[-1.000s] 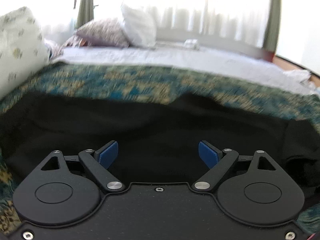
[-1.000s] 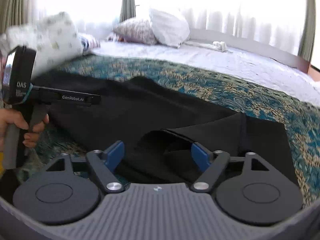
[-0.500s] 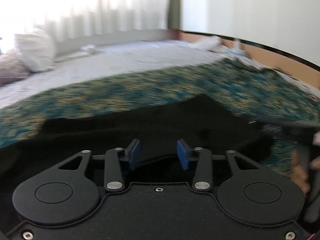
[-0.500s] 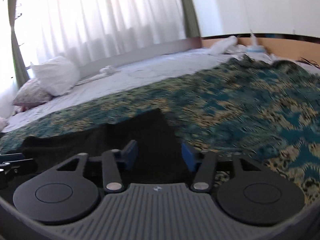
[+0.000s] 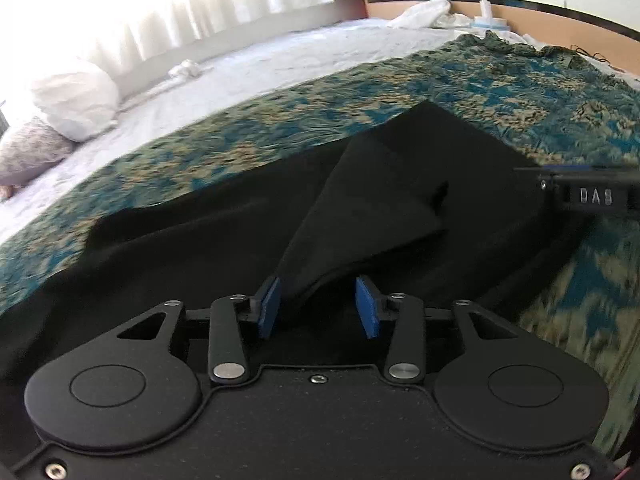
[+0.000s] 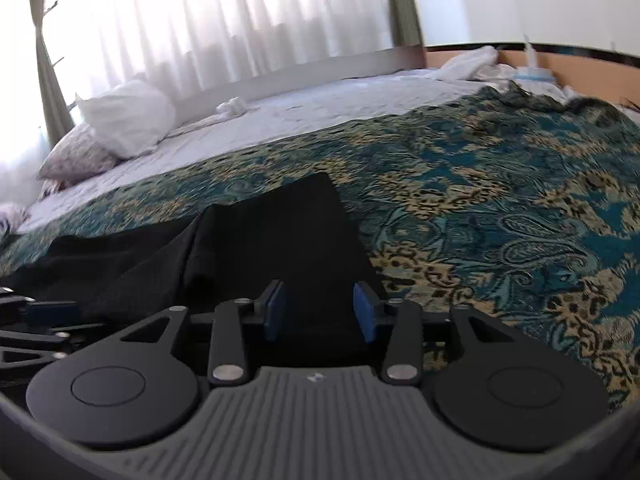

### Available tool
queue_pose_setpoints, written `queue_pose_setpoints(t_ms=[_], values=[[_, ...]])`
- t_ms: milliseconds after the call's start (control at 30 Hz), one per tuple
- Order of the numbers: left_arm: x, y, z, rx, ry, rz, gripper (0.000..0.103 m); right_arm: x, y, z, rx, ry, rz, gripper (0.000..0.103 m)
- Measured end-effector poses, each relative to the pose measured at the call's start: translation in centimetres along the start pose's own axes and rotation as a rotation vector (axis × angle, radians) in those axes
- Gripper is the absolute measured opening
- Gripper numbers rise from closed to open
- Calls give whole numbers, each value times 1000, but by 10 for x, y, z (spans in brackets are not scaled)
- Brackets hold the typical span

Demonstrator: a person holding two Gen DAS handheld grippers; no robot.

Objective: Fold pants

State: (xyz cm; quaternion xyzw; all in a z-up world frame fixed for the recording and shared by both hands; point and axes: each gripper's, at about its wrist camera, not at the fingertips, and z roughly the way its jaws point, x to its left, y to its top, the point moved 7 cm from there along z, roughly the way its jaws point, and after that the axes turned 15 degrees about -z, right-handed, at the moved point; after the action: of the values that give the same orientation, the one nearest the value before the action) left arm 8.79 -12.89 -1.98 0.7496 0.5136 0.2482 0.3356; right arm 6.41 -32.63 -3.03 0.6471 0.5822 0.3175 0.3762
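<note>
Bed (image 6: 340, 112) fills both views, far half under a white sheet, near half under a teal and gold patterned cover (image 6: 500, 216). We've got the black pants (image 5: 224, 248) spread on that cover, close to us, w/ one part lifted into a ridge running toward the left gripper (image 5: 317, 307). Fabric is so dark we can't make out seams, waistband or which end is which; lower left of the pants is cut off behind the gripper body.

In the right wrist view the pants (image 6: 280, 236) run up to a squared edge on the cover, rest hidden under the right gripper (image 6: 319, 311).

Left jaws: narrow gap, blue pads either side of the raised fold, cloth sitting between them, but we can't tell if it's pinched. Right jaws: similar narrow gap over flat black cloth, grip also unclear.

White pillow (image 6: 128, 120) and a patterned one (image 6: 76, 158) near the curtains (image 6: 224, 28), blown out by daylight. Small white bundle (image 6: 234, 106) on the sheet, too blurry to ID.
</note>
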Motion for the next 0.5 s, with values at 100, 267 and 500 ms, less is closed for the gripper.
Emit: queue_pose_setpoints(t_ms=[100, 267, 500], values=[[22, -10, -10, 19, 79, -24, 43, 16, -2, -6, -5, 7, -109, 55], [42, -13, -21, 40, 101, -101, 45, 50, -13, -18, -16, 25, -324, 62], [3, 45, -29, -25, -79, -115, 46, 68, -16, -27, -56, 42, -440, 66]])
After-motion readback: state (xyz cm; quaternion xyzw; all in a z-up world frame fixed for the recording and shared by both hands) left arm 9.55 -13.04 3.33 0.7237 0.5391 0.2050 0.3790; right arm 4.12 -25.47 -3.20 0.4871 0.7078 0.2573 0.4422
